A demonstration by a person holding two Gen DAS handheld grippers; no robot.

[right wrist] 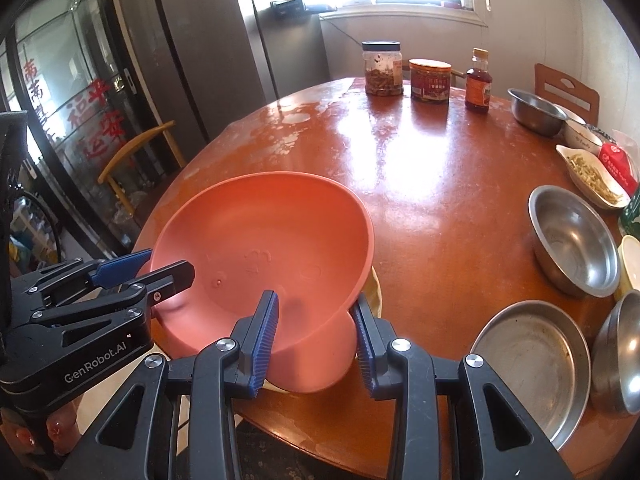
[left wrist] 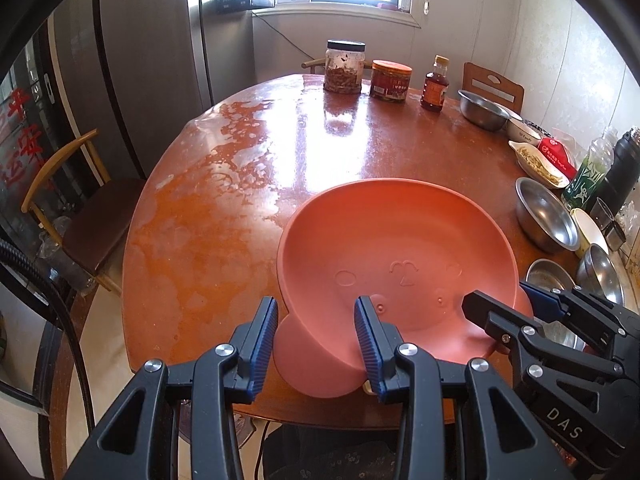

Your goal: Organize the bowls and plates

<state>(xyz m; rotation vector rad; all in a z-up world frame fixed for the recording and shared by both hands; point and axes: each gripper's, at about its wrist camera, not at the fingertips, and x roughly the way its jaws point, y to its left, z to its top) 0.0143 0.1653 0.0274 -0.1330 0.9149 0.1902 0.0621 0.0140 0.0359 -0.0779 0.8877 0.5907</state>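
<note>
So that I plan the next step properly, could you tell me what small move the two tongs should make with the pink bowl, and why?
Probably ease it forward and level it. The pink bowl hangs tilted over the table near its front edge, with the left tongs and right tongs each clamped on its rim.

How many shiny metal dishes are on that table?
4, all along the table's right side: a far bowl, a middle bowl, a shallow pan nearest, and a tilted bowl at the edge. More may be hidden.
</note>
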